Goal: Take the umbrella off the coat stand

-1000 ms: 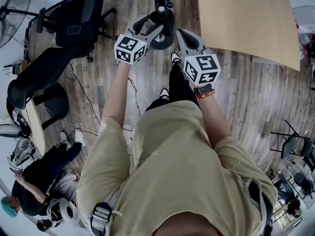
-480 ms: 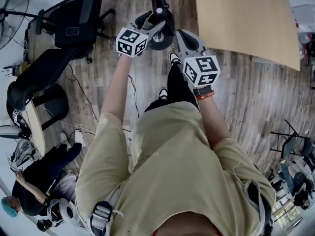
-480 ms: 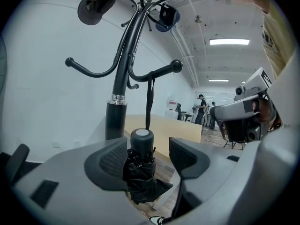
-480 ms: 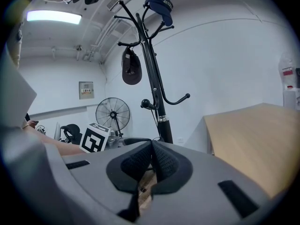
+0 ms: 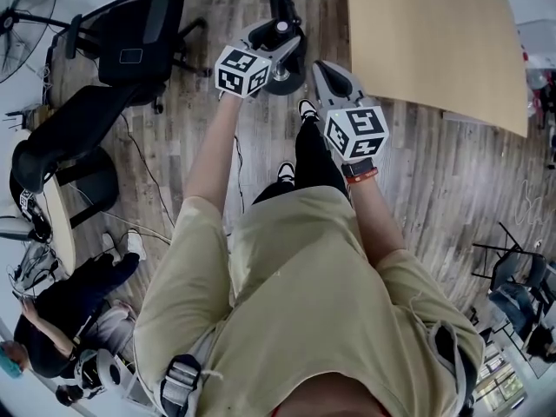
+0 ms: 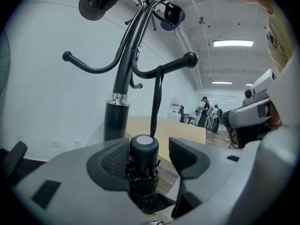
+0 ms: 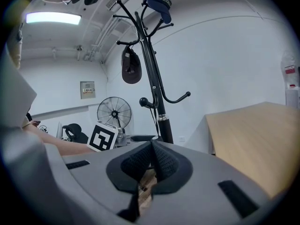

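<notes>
A folded black umbrella (image 6: 144, 159) hangs by its strap (image 6: 156, 102) from a hook of the black coat stand (image 6: 123, 78). In the left gripper view its round handle end sits between my left gripper's (image 6: 149, 156) jaws, which are open; the left pad is close against it and a gap shows on the right. From the head view the left gripper (image 5: 276, 37) is up against the stand's pole (image 5: 280, 7). My right gripper (image 5: 323, 68) hangs just right of the stand, shut with nothing in it. The right gripper view shows its pads (image 7: 161, 161) pressed together and the stand (image 7: 154, 78) ahead.
A beige table (image 5: 434, 33) lies to the right of the stand. Black office chairs (image 5: 130, 33) and a fan (image 5: 22, 7) stand at the left, and a person (image 5: 69, 302) sits at the lower left. A cap (image 7: 158, 1) and a dark hat (image 7: 131, 67) hang higher on the stand.
My left gripper has moved forward and right, up to the stand's pole. The right gripper has barely shifted.
</notes>
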